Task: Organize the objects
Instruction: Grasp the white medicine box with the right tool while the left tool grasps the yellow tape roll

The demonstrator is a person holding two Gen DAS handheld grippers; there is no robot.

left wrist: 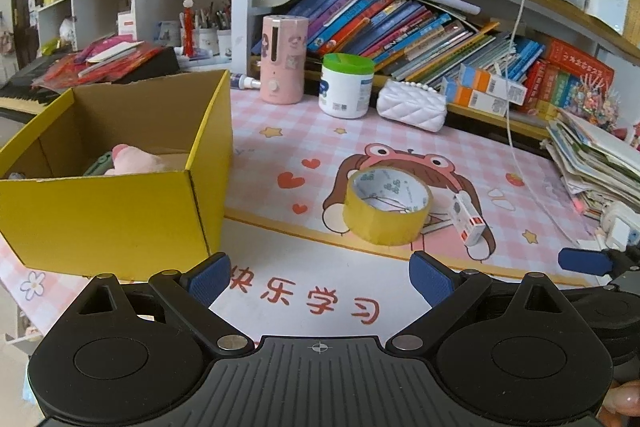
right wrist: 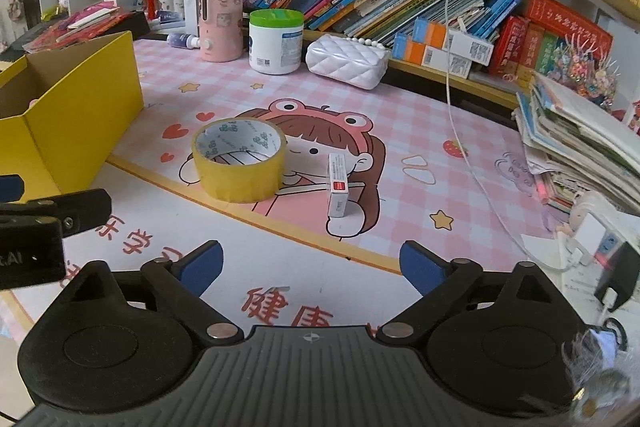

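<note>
A yellow tape roll point(left wrist: 386, 207) lies flat on the pink cartoon desk mat point(left wrist: 280, 147); it also shows in the right wrist view point(right wrist: 240, 159). A small white box with a red stripe point(left wrist: 467, 219) lies just right of it, also in the right wrist view point(right wrist: 338, 185). An open yellow cardboard box point(left wrist: 116, 211) stands at the left, holding a pink plush toy point(left wrist: 134, 161) and a green item. My left gripper point(left wrist: 320, 277) is open and empty, short of the tape. My right gripper point(right wrist: 312, 265) is open and empty, short of the white box.
A pink humidifier point(left wrist: 282, 61), a white tub with green lid point(left wrist: 347, 85) and a white quilted purse point(left wrist: 412, 105) stand at the back. Bookshelves run behind. A stack of booklets point(right wrist: 580, 143) and a white cable point(right wrist: 452, 67) lie at the right.
</note>
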